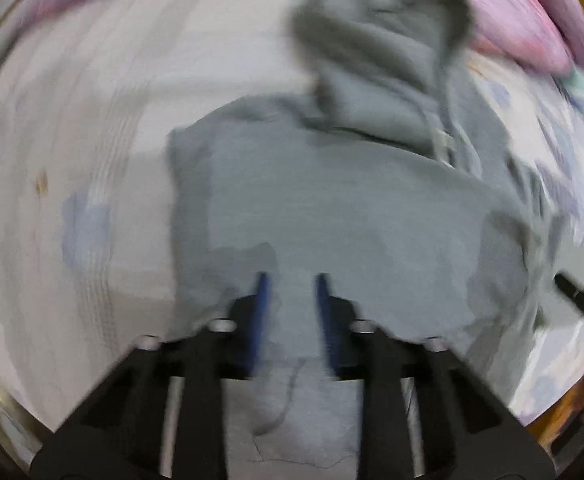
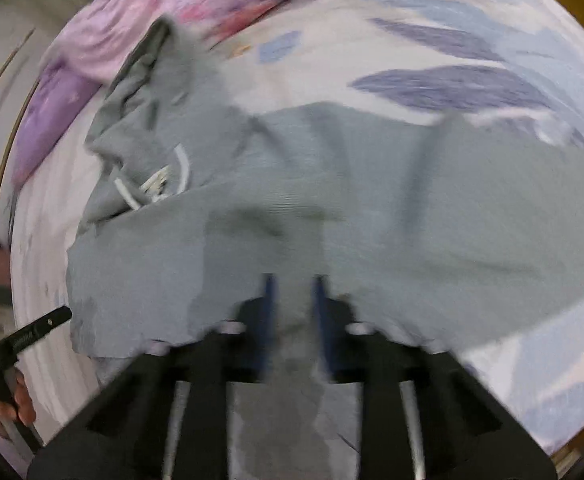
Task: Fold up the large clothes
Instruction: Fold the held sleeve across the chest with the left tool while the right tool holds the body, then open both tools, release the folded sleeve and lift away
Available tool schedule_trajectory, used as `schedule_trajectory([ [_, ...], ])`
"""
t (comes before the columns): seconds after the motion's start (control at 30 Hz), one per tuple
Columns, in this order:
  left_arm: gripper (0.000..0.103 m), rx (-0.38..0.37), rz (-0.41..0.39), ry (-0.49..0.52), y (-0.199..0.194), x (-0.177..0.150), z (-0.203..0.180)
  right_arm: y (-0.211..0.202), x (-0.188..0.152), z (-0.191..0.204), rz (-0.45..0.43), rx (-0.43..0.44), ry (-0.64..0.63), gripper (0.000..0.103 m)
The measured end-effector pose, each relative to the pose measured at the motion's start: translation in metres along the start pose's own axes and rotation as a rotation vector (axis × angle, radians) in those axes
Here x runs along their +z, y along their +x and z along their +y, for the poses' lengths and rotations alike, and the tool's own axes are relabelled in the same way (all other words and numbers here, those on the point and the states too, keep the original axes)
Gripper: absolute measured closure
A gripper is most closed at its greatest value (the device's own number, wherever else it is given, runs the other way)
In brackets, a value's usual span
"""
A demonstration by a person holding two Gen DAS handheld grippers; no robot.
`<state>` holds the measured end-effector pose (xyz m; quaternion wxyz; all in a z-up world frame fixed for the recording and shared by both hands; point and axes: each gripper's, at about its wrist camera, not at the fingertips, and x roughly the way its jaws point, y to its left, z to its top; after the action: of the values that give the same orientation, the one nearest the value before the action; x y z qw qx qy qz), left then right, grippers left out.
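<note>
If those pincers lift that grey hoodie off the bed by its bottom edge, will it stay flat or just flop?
Most likely it flops: the grey hoodie already lies in soft creases and its hood is slumped over. It probably drags rather than slides, since the knit looks thick and matte against the bedsheet. Its white drawstrings would likely dangle loose.

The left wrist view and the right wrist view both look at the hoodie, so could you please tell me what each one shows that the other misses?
Only the left wrist view shows the hood opened toward the camera and a small brown spot on the sheet. Only the right wrist view shows the white drawstring, the large purple leaf print and a hand gripping the other tool's handle. Both share the grey hoodie spread on the bed sheet, the pink blanket beyond it, and grey fabric between each gripper's blue fingers.
</note>
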<state>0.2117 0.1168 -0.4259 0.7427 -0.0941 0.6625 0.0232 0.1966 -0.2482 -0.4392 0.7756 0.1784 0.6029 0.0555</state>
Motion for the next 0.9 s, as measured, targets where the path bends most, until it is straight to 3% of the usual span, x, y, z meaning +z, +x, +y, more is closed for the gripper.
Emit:
schedule_trajectory([
  [0.1, 0.100, 0.007, 0.083, -0.062, 0.036, 0.000, 0.029, 0.028, 0.006, 0.019, 0.039, -0.052, -0.071, 0.097],
  [0.17, 0.103, 0.010, 0.150, -0.110, 0.066, -0.006, 0.046, 0.074, 0.001, 0.017, 0.216, -0.180, -0.052, 0.100],
  [0.23, 0.103, -0.046, 0.121, -0.152, 0.066, -0.012, 0.056, 0.077, -0.002, 0.014, 0.201, -0.177, 0.008, 0.100],
  [0.37, 0.102, -0.029, 0.148, -0.114, 0.055, -0.009, 0.053, 0.076, 0.003, 0.008, 0.219, -0.156, 0.077, 0.101],
  [0.47, 0.102, -0.022, 0.052, -0.070, 0.028, 0.019, 0.045, 0.053, 0.029, 0.017, 0.141, -0.139, 0.049, 0.099],
  [0.57, 0.102, -0.010, 0.010, -0.088, 0.033, 0.060, 0.047, 0.059, 0.059, 0.019, 0.116, -0.151, 0.034, 0.099],
  [0.7, 0.102, 0.069, 0.066, -0.069, 0.083, 0.101, 0.043, 0.107, 0.077, 0.019, 0.188, -0.178, -0.039, 0.098],
  [0.77, 0.102, 0.106, 0.070, -0.026, 0.079, 0.104, 0.034, 0.106, 0.081, 0.022, 0.206, -0.183, -0.040, 0.098],
  [0.9, 0.102, 0.101, 0.071, -0.012, 0.064, 0.092, 0.034, 0.091, 0.082, 0.029, 0.190, -0.170, -0.020, 0.095],
])
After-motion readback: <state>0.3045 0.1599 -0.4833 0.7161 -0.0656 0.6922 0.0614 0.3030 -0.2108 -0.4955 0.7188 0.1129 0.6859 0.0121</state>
